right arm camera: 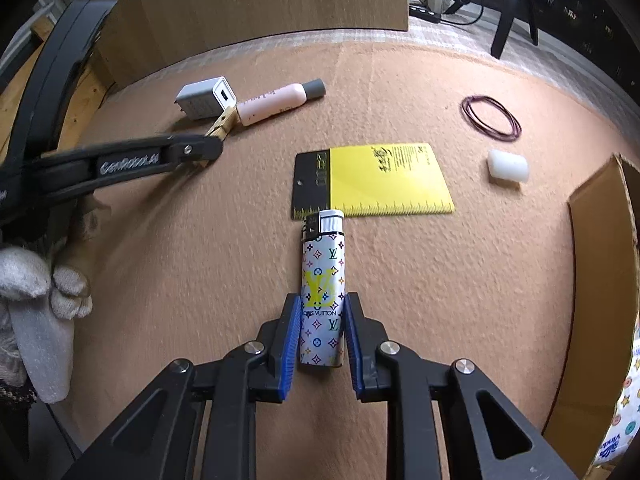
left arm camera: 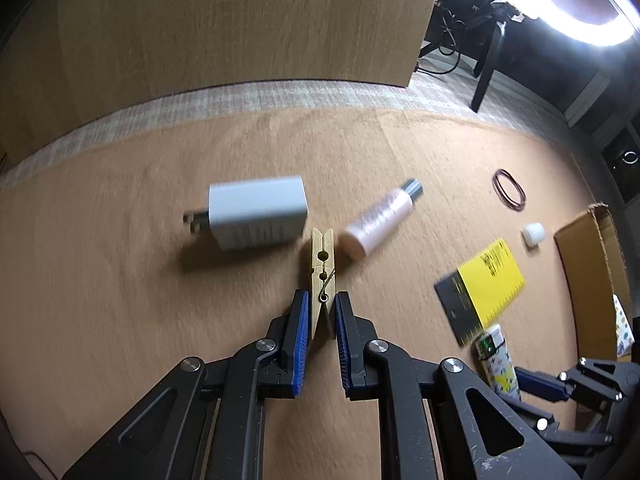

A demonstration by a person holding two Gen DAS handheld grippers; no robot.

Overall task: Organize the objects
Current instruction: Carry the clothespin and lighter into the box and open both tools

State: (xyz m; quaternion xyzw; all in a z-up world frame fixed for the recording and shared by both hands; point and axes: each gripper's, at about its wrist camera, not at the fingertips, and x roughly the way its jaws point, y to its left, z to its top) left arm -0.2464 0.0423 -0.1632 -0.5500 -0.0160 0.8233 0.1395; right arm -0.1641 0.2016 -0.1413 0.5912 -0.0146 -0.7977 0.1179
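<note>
Both grippers closed on small items over the tabletop (right arm camera: 440,280).

The right gripper (right arm camera: 322,320) clamps the patterned lighter (right arm camera: 322,280) between its blue pads, the lighter lying flat on the tabletop. Just beyond the lighter's cap lies the yellow card (right arm camera: 384,180). Left of the lighter and further off, the left gripper (left arm camera: 322,312) pinches the tail of a wooden clothespin (left arm camera: 323,264). Beyond the lighter, the clothespin's tip sits between the white charger (left arm camera: 256,212) and the pink bottle (left arm camera: 376,220). Far right of the lighter lie the rubber bands (right arm camera: 491,118), a white cap (right arm camera: 508,165) and a cardboard box (right arm camera: 600,280).
</note>
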